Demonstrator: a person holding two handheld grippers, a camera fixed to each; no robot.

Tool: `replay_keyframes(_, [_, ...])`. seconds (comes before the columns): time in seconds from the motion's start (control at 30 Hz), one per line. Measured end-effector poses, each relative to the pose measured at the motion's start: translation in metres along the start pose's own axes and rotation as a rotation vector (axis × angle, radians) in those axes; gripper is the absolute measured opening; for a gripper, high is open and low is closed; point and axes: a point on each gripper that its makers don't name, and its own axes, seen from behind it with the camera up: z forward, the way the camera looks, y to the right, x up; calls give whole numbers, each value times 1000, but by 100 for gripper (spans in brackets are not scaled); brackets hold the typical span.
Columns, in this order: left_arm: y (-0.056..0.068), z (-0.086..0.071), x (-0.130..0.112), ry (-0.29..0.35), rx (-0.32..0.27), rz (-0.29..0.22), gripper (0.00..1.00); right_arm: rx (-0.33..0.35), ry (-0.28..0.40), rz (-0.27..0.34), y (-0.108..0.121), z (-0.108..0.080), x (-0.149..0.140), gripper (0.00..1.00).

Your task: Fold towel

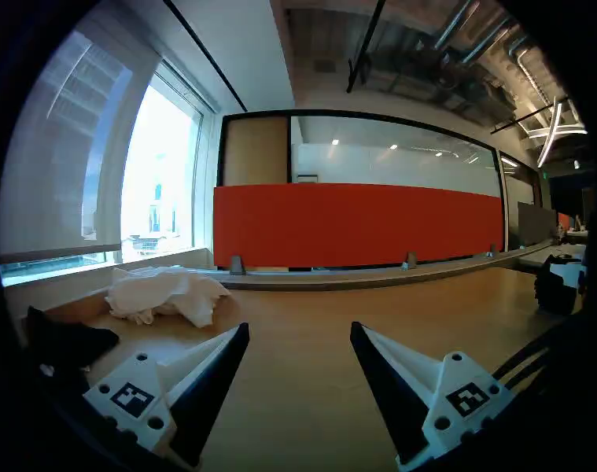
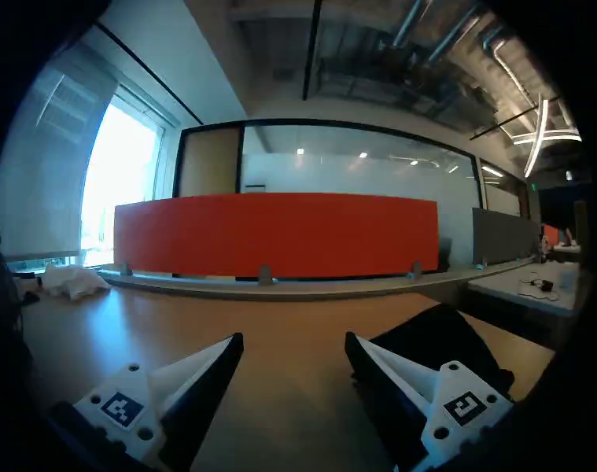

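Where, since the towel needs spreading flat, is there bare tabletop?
Bare tabletop runs from the open left gripper to the orange divider, right of the crumpled towel. Crowded: the window-side corner, where the towel lies near a dark object.

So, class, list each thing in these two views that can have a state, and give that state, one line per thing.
towel: unfolded, crumpled in a heap on the desk, not gripped
left gripper: open, holding nothing
right gripper: open, holding nothing
ceiling light: lit
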Motion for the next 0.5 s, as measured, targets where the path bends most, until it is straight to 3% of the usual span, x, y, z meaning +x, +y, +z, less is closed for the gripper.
replay_keyframes(0.5, [-1,0,3,-1,0,0,96,0,0,0,1,1,-1,100])
